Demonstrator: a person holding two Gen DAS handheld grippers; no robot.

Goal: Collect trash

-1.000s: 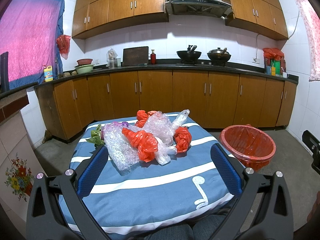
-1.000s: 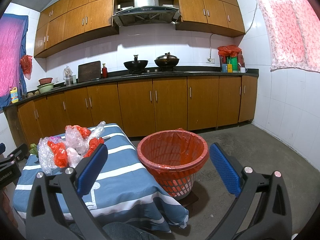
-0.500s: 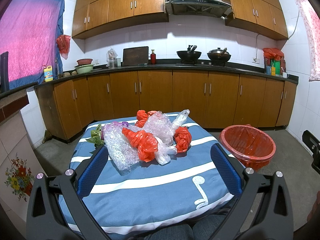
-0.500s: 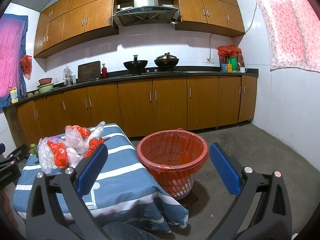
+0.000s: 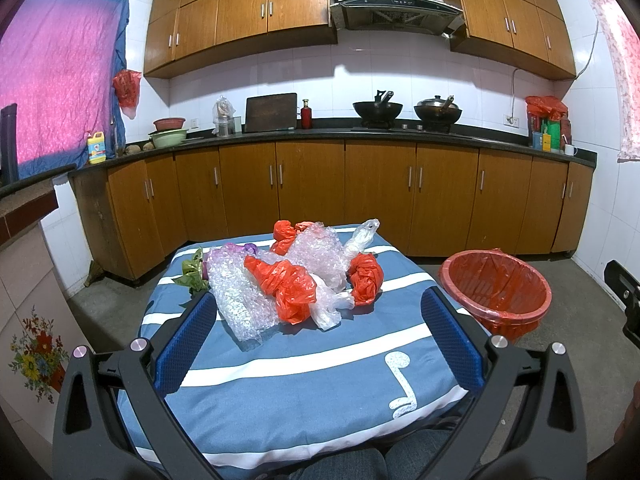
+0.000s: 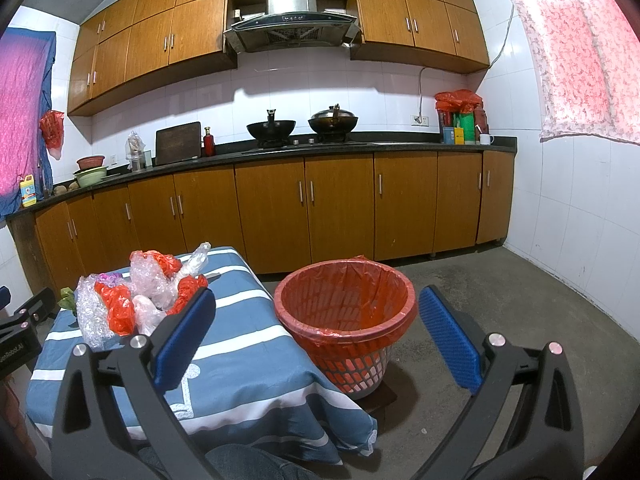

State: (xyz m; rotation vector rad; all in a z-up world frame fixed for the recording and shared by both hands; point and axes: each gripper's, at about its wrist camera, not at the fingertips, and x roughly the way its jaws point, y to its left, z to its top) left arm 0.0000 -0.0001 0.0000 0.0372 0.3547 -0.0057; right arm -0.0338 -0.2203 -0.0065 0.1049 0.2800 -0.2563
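Observation:
A heap of trash lies on the blue striped tablecloth: bubble wrap, crumpled red plastic bags, a clear bag and a green leafy scrap. My left gripper hovers open in front of the heap, touching nothing. A red-lined basket stands on the floor right of the table, also in the left wrist view. My right gripper is open and empty, facing the basket. The trash heap shows at its left.
Wooden cabinets and a dark counter with woks run along the back wall. Concrete floor opens to the right of the basket. A tiled ledge stands left of the table. The person's knees show at the bottom edge.

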